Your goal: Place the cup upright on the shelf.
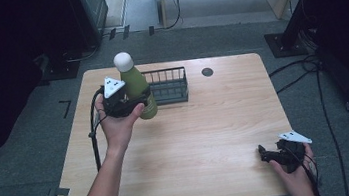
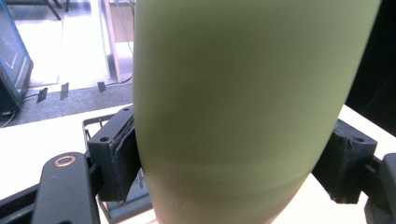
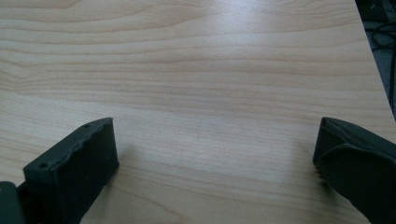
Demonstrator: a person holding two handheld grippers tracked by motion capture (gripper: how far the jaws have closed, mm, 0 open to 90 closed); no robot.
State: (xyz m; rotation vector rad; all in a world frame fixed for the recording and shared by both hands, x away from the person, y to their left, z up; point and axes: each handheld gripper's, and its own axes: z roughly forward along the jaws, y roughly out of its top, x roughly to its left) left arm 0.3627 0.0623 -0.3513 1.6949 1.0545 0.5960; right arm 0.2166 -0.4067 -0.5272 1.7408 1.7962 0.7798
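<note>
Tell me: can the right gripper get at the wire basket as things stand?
Probably yes. The right gripper sits open at the table's near right corner, with bare wood between it and the wire basket. The green bottle, clamped in the left gripper, stands beside the basket's left end, not across that path.

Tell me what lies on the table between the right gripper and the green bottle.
Nothing: in the high view, bare wooden table stretches between the right gripper and the green bottle clamped in the left gripper.

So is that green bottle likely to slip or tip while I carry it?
The green bottle looks smooth and rigid, so it might slide in the left gripper. It already tilts; gripped low, its white cap end may swing.
</note>
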